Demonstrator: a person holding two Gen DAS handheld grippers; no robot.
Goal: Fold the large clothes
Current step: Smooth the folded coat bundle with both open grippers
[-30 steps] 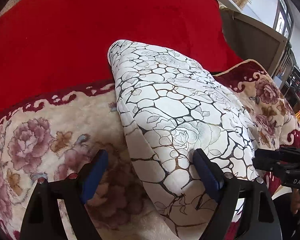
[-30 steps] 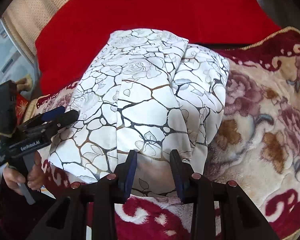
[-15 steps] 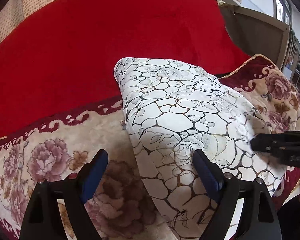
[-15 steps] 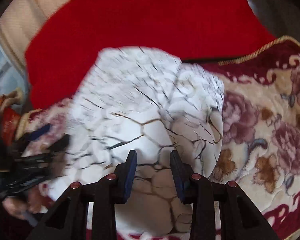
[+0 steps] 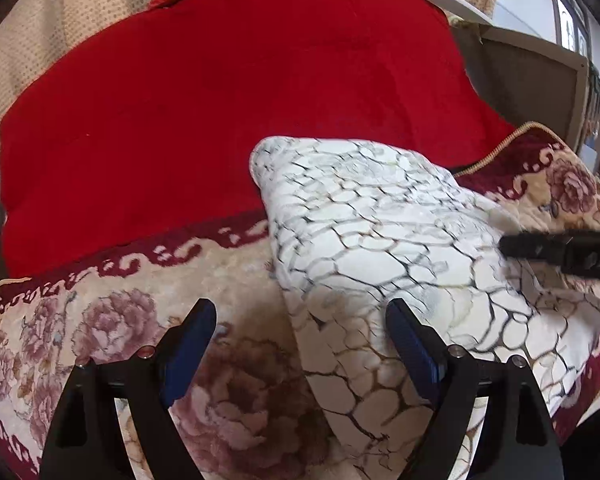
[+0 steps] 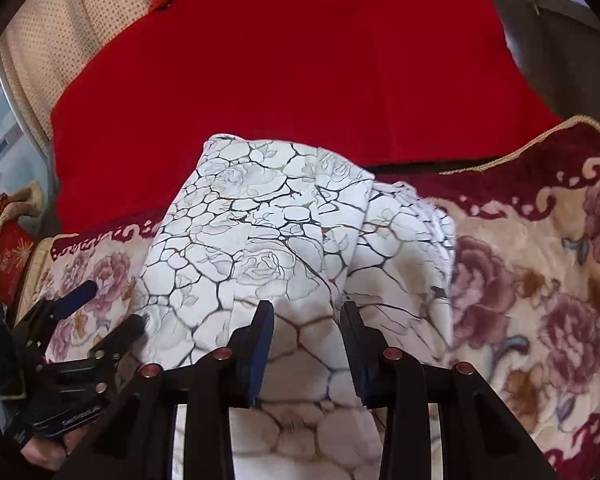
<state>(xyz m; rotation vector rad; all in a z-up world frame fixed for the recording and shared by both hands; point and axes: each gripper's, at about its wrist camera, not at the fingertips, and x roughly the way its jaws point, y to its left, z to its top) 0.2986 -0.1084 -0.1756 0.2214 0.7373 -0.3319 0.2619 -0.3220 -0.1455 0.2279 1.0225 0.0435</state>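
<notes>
Risen, left gripper [image 5: 300, 344] – folded garment's [image 5: 380, 240] near edge hidden.

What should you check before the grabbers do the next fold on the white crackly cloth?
1. White cloth lies on the flowered blanket, already folded into a bundle: ok.
2. Left gripper open wide, the cloth's edge between its fingers but not pinched: ok.
3. Right gripper partly open above the cloth, gripping nothing: ok.
4. The two grippers apart, not bumping: ok.
5. Loose layer along the cloth's right side tidy: not ok, it sticks out.
6. Cloth's near edge, hidden under the grippers: cannot tell.
</notes>
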